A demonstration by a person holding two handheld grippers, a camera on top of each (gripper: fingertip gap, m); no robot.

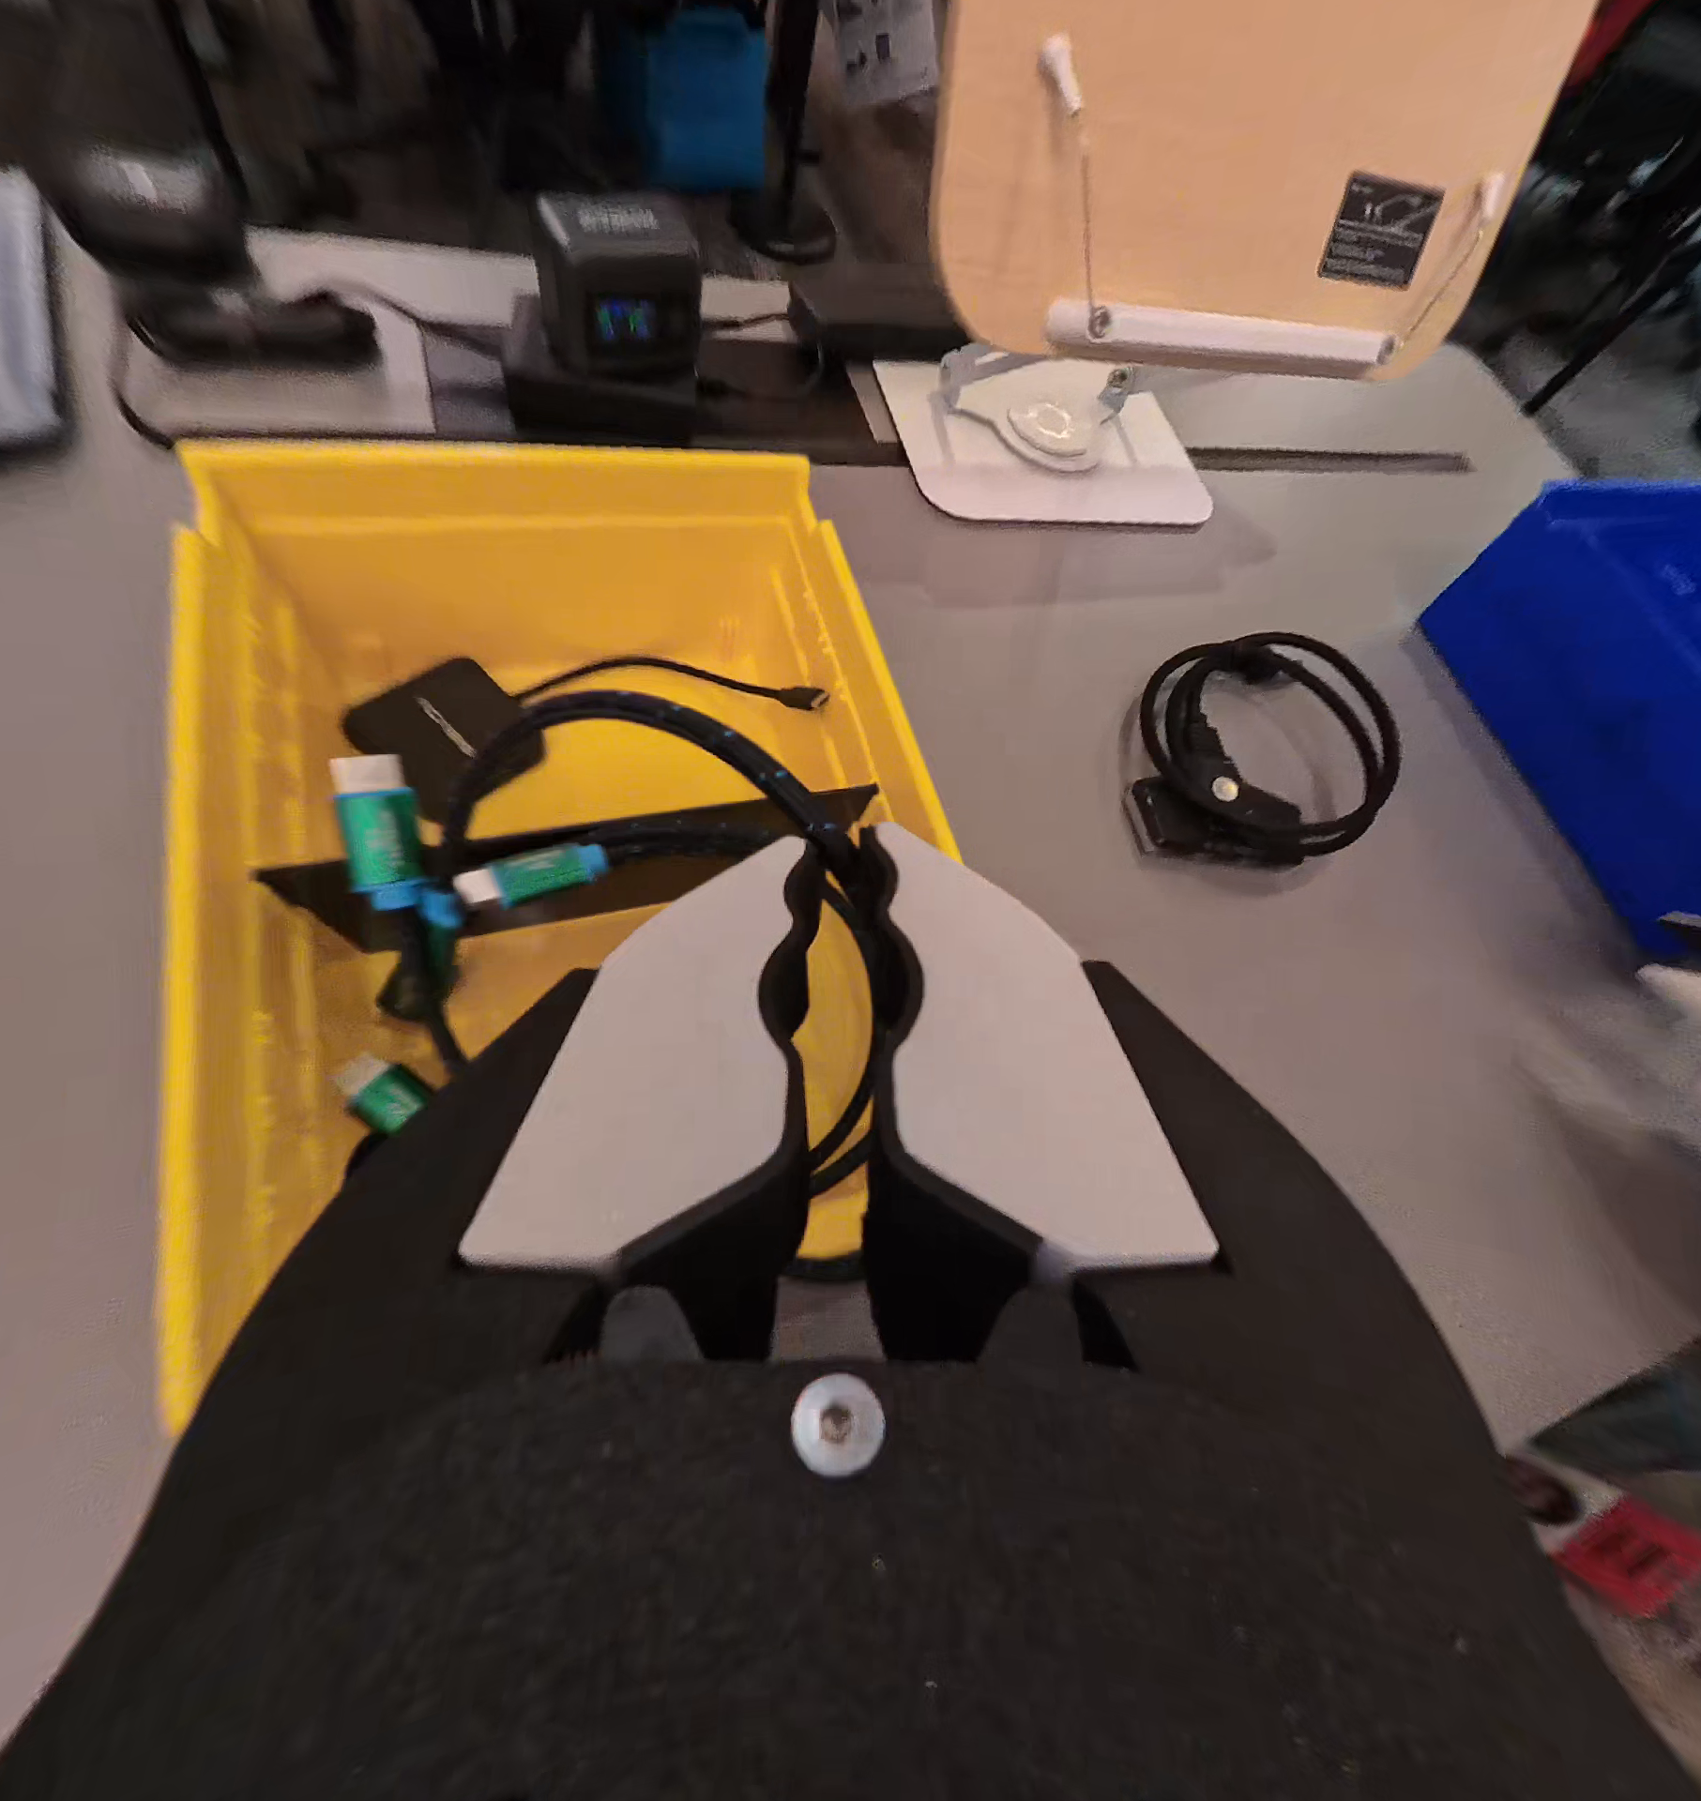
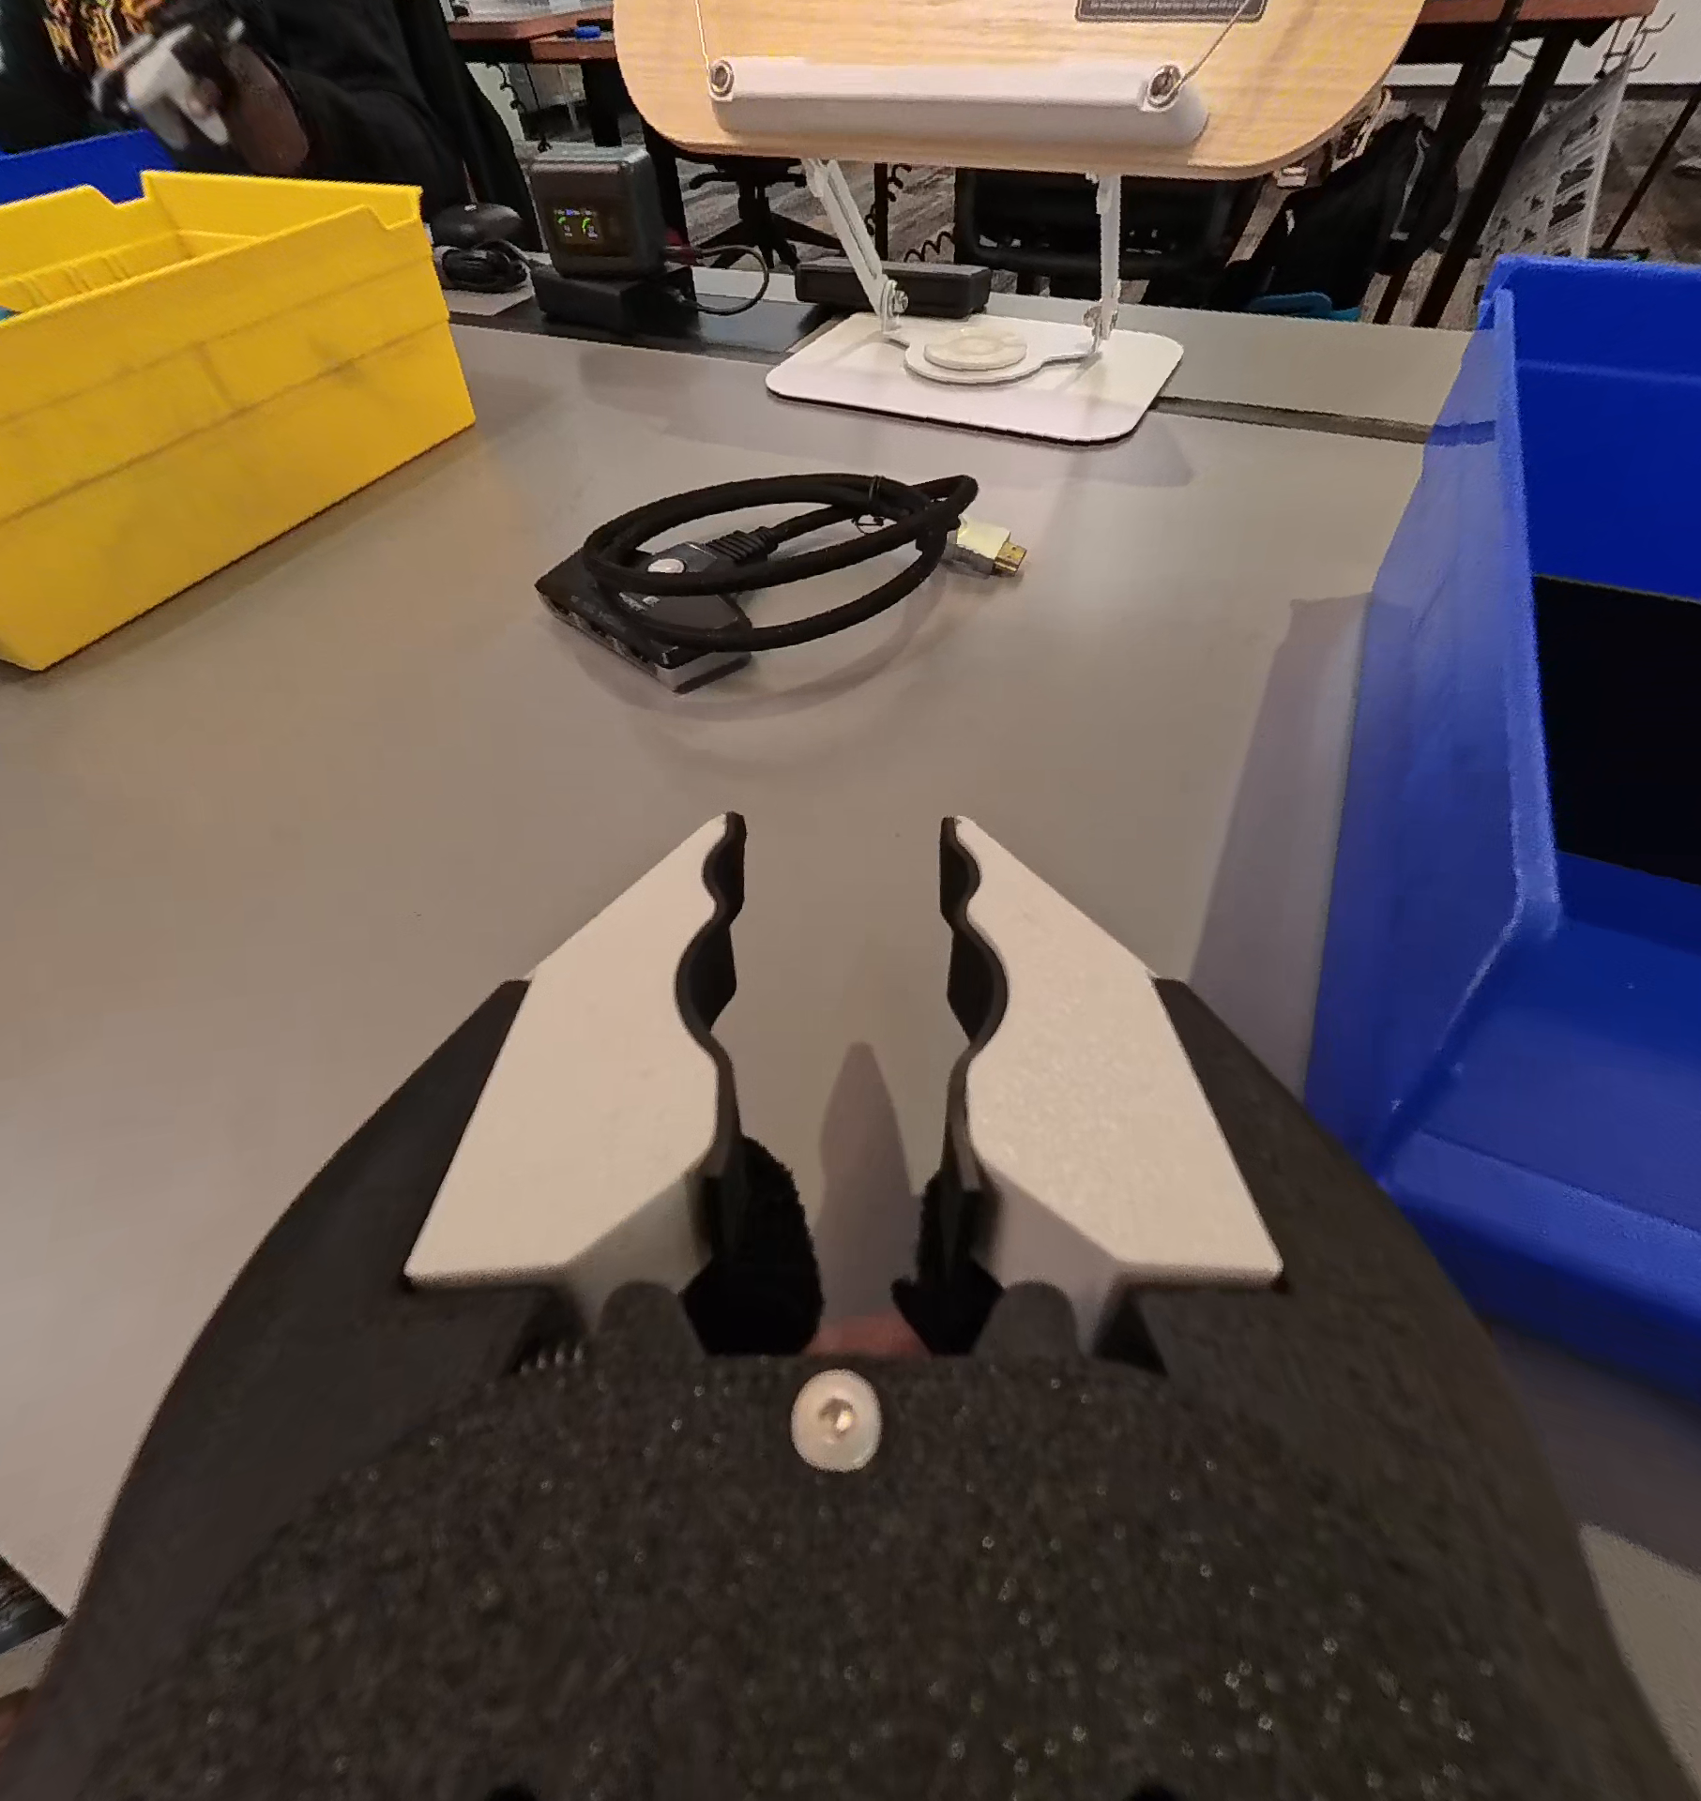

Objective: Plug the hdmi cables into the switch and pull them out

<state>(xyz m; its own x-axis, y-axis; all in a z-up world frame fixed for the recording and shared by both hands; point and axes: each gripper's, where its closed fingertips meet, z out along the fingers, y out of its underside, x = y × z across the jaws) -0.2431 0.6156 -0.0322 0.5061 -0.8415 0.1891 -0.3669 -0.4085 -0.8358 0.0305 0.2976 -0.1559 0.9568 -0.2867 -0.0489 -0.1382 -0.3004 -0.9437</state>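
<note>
Pinching braided cable [image 1: 851,936] over yellow bin [image 1: 495,546], left tongs [image 1: 841,858]; right tongs [image 2: 841,838] agape.

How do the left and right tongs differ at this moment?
The left tongs are closed on a black braided cable above the yellow bin; the right tongs are open and empty above the bare grey table. The left view is motion-blurred, the right sharp. Both have grey fingers with wavy black pads.

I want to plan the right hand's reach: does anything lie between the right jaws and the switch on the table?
Nothing visible does. Only bare grey table lies between the right gripper and the switch.
</note>
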